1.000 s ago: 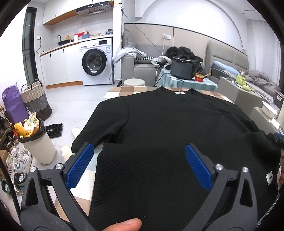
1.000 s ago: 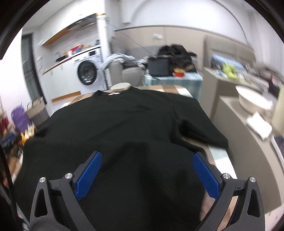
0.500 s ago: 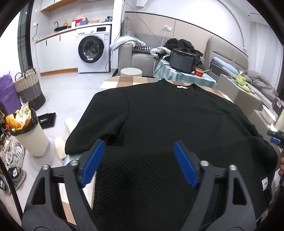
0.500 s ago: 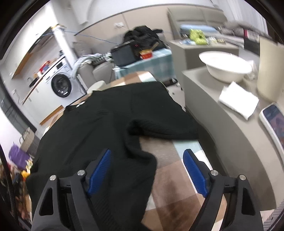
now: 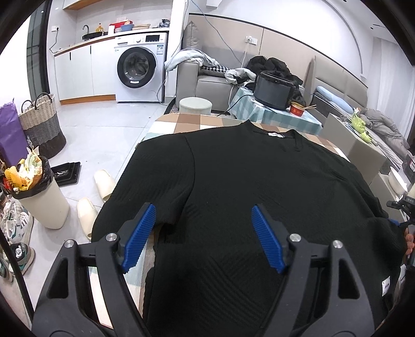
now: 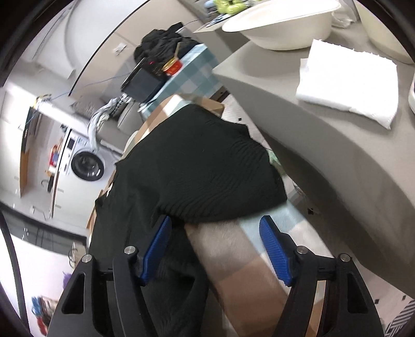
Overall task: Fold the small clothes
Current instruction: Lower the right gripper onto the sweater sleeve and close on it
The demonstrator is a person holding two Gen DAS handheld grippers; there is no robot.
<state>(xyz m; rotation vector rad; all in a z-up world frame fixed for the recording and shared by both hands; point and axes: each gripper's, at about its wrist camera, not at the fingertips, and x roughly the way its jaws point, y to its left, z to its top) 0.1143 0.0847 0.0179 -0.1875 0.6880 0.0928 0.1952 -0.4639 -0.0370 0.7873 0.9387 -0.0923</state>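
A black knit sweater [image 5: 259, 181] lies spread flat on a checked table [image 5: 181, 121], collar at the far end. My left gripper [image 5: 202, 233] is open and empty above the sweater's near left part, by the left sleeve [image 5: 145, 197]. In the right wrist view the sweater's right sleeve [image 6: 207, 168] lies on the table edge. My right gripper [image 6: 215, 243] is open and empty just before the sleeve's cuff edge, over the bare tablecloth [image 6: 233, 248].
A grey counter [image 6: 324, 124] with a white folded towel [image 6: 347, 85] and a white basin [image 6: 280, 23] stands right of the table. On the floor to the left are a bin [image 5: 39, 197], slippers [image 5: 96, 197] and shoes.
My right gripper has swung right and tilted, from over the sweater's body to its right sleeve. My left gripper has moved slightly back and left; both stay open.
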